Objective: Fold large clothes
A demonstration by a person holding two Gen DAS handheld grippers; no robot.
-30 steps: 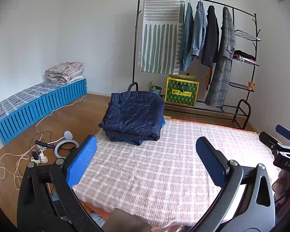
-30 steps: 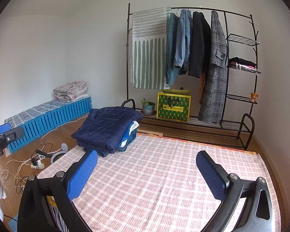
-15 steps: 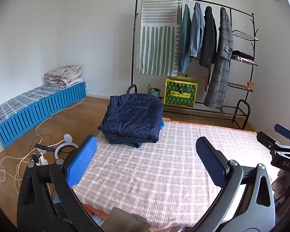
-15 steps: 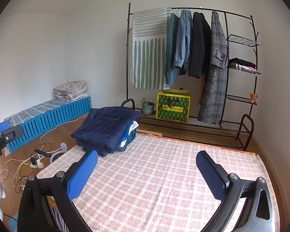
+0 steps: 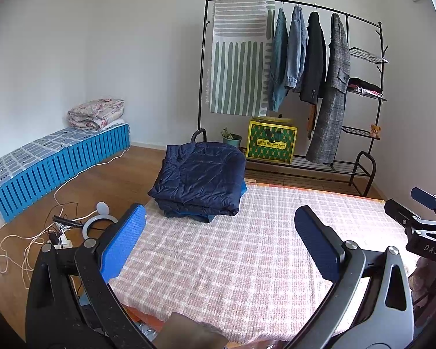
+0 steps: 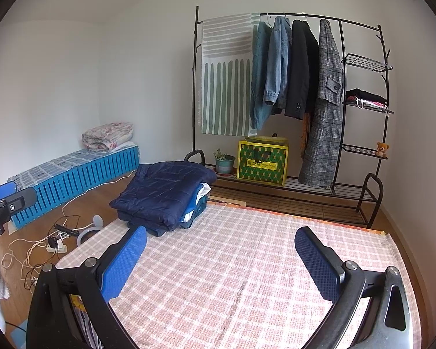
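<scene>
A folded navy puffer jacket (image 5: 199,179) lies on top of a stack of folded clothes at the far left corner of a pink checked cloth (image 5: 247,250). It also shows in the right wrist view (image 6: 162,192), on the cloth (image 6: 247,261). My left gripper (image 5: 219,238) is open and empty, held above the near part of the cloth. My right gripper (image 6: 218,257) is open and empty too, above the cloth and well short of the stack. The right gripper also appears at the right edge of the left wrist view (image 5: 421,226).
A black clothes rack (image 5: 290,87) with hanging coats stands behind, with a yellow-green box (image 5: 271,145) and a potted plant (image 5: 231,139) on its base. A blue folding mattress (image 5: 58,163) runs along the left wall. Cables and a power strip (image 5: 61,238) lie on the wooden floor.
Both cameras have shifted only slightly; the left view has tilted up a little. Nothing on the cloth has moved and both grippers have stayed open.
</scene>
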